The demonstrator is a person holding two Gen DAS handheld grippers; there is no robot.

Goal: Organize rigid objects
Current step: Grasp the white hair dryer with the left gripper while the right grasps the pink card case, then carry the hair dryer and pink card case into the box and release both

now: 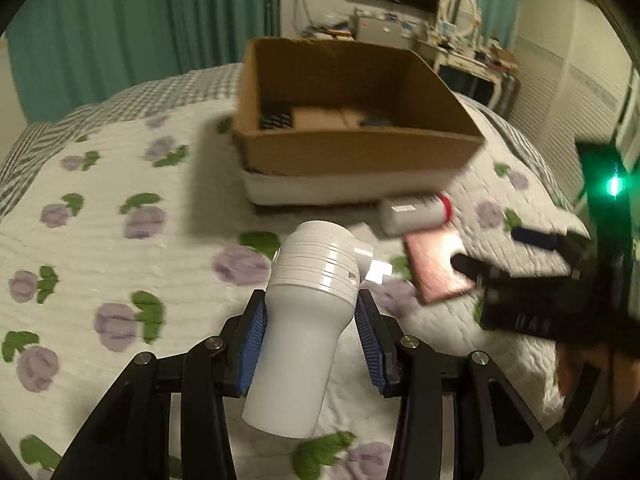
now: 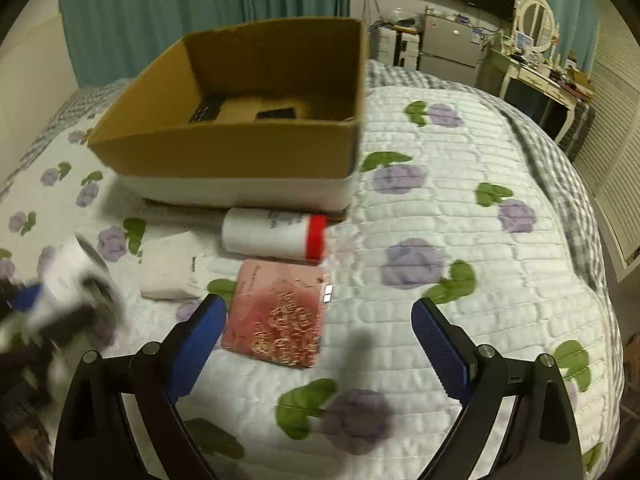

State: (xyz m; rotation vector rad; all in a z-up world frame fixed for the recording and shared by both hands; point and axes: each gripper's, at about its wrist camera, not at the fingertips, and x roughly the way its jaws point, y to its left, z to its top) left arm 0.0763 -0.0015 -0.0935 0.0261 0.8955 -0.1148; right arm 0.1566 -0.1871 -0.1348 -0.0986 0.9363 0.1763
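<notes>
My left gripper (image 1: 310, 306) is shut on a white ribbed bottle-shaped device (image 1: 304, 312), held above the quilt. A cardboard box (image 1: 360, 148) stands ahead on the bed, with dark items inside. A white cylinder with a red band (image 2: 276, 236) lies in front of the box (image 2: 224, 152). A pink booklet (image 2: 280, 316) lies before it, between and just beyond my right gripper's fingers. My right gripper (image 2: 318, 316) is open and empty above the quilt. A white square packet (image 2: 170, 268) lies left of the booklet. The right gripper shows blurred in the left wrist view (image 1: 500, 248).
The bed carries a white quilt with purple flowers (image 2: 460, 240). Green curtains (image 1: 120, 20) hang behind. A desk with clutter (image 2: 540, 68) and a small fridge (image 2: 452, 44) stand at the back right. White louvred doors (image 2: 612, 140) are on the right.
</notes>
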